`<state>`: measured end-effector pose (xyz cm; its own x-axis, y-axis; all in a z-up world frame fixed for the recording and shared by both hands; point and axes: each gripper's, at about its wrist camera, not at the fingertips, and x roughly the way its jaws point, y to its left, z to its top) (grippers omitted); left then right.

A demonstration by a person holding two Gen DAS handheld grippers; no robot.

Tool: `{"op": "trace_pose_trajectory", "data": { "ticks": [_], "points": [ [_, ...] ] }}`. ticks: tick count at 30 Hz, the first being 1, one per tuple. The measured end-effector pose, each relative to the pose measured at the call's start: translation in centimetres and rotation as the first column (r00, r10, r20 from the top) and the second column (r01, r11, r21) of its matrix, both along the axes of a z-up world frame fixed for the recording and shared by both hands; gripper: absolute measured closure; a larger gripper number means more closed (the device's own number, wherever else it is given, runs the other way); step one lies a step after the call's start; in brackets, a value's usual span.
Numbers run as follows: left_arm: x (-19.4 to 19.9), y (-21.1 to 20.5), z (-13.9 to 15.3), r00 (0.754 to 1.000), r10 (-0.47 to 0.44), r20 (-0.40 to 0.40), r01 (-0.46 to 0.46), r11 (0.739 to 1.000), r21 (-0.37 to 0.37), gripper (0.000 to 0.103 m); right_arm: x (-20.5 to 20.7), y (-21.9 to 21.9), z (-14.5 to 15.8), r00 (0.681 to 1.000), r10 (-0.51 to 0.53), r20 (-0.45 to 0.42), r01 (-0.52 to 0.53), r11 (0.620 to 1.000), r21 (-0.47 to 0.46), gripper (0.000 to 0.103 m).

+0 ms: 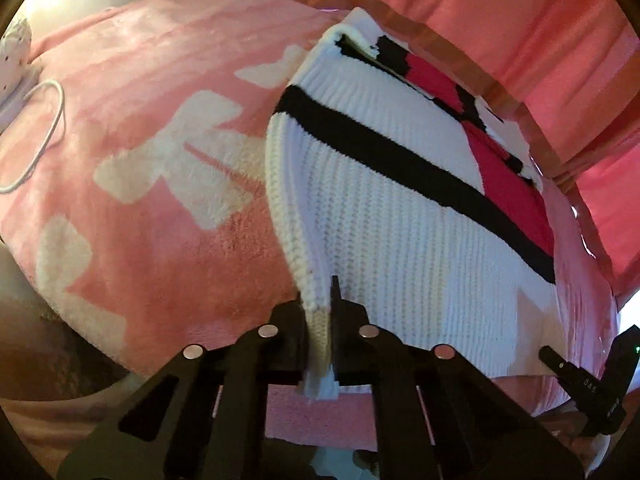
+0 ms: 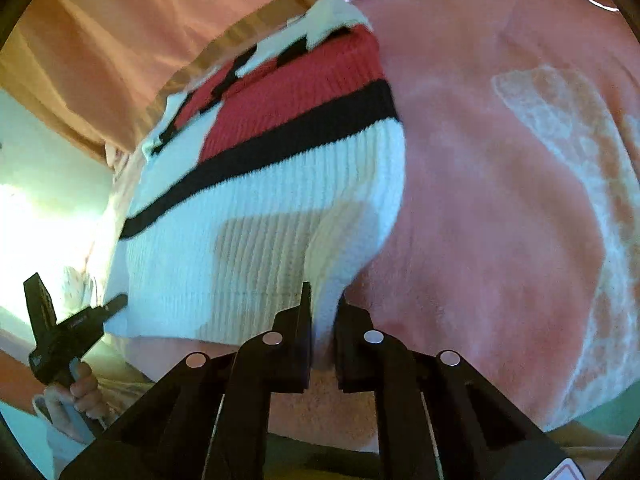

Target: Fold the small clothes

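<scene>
Knitted white, soft and floppy, the striped sweater (image 1: 400, 200) stretches ahead of both tongs on the pink blanket (image 1: 160, 160); left tongs (image 1: 320, 320) and right tongs (image 2: 324, 320) each pinch a near hem corner, the best hold.

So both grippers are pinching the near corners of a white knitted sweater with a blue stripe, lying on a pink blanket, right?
Not quite: the stripe is black, not blue, as both wrist views show. The rest holds: the left gripper and right gripper each pinch a near corner of the white knitted sweater on the pink blanket.
</scene>
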<state>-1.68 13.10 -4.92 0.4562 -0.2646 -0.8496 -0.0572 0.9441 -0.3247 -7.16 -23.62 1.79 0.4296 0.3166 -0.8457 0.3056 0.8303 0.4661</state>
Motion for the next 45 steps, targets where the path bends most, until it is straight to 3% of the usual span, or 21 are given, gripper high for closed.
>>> {"op": "trace_pose_trajectory", "data": {
  "ticks": [4,8,22,26,28,31,35,40,45],
  "points": [
    [-1.7,-0.5,2.2,0.997,-0.042,0.063,0.039,0.998,0.054,0.097,-1.7,-0.1,4.1,0.993,0.006,0.119,0.000,0.999,-0.051,0.096],
    [-4.9,-0.8,4.2,0.993,-0.080,0.086,0.076,0.996,0.053,0.098,-4.4,-0.6,6.3,0.987,-0.018,0.159,0.028,0.998,-0.063,0.096],
    [-19.6,0.4,8.5,0.983,-0.180,0.035,0.181,0.983,-0.038,0.098,-19.6,-0.6,10.8,0.999,0.006,0.052,-0.001,0.997,-0.080,0.096],
    [-21.1,1.3,11.8,0.982,-0.168,0.083,0.173,0.983,-0.054,0.098,-21.0,-0.2,14.2,0.994,0.009,0.109,-0.001,0.998,-0.070,0.096],
    [-20.5,1.6,14.3,0.975,-0.163,0.150,0.173,0.983,-0.056,0.098,-20.4,-0.6,16.3,0.985,0.008,0.174,0.005,0.998,-0.070,0.096],
    [-18.1,1.3,18.2,0.944,-0.166,0.287,0.182,0.983,-0.030,0.098,-16.7,-2.2,20.3,0.943,0.017,0.332,0.014,0.996,-0.092,0.097],
    [-12.2,0.3,21.3,0.898,-0.151,0.412,0.164,0.986,0.003,0.097,-10.5,-4.6,22.2,0.891,0.014,0.455,0.048,0.991,-0.125,0.097],
    [-4.8,-2.0,21.5,0.879,-0.133,0.458,0.129,0.991,0.041,0.097,-2.2,-6.6,20.8,0.878,-0.011,0.479,0.077,0.990,-0.118,0.097],
    [3.5,-3.8,18.1,0.912,-0.115,0.395,0.091,0.993,0.080,0.097,4.7,-9.4,16.2,0.917,-0.049,0.396,0.077,0.996,-0.054,0.097]
  ]
}}
